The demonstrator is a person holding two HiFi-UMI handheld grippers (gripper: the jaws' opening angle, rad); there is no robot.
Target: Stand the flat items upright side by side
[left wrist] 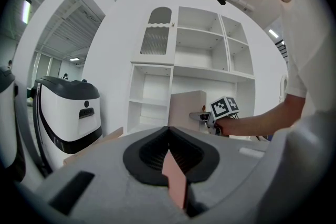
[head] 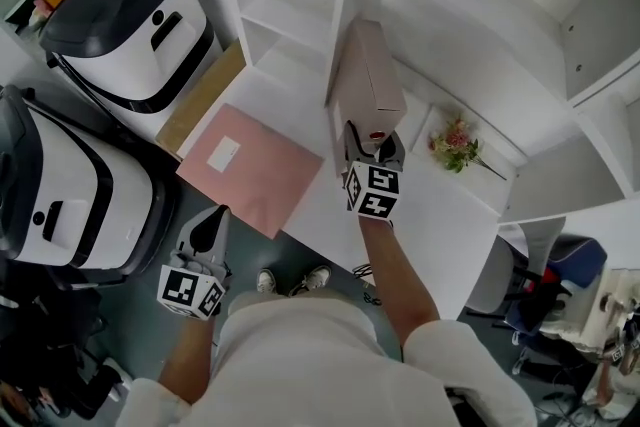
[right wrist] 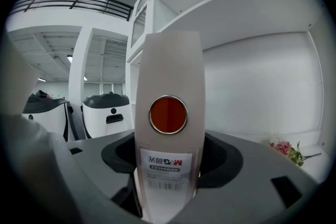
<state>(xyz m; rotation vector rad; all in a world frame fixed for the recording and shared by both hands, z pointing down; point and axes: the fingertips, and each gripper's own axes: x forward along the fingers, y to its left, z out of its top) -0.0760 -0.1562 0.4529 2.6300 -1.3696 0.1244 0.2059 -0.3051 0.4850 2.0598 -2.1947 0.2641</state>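
A tall grey-beige file box [head: 365, 80] stands upright on the white desk [head: 430, 205], beside the shelf divider. My right gripper [head: 373, 143] is shut on its near spine, where a red-filled finger hole and a label show [right wrist: 168, 76]. A pink folder [head: 255, 170] lies flat at the desk's left, over a brown kraft folder [head: 200, 100]. My left gripper [head: 215, 223] hangs at the desk's front edge by the pink folder's near edge. Its jaws stand together [left wrist: 169, 136], with only a thin pinkish strip at the seam. From there the box [left wrist: 186, 107] shows ahead.
Two white-and-black machines [head: 130, 25] [head: 60, 185] stand left of the desk. A small bunch of flowers [head: 455, 147] lies right of the box. Open white shelf compartments [head: 285, 15] rise behind the desk. A chair [head: 560, 275] sits at the right.
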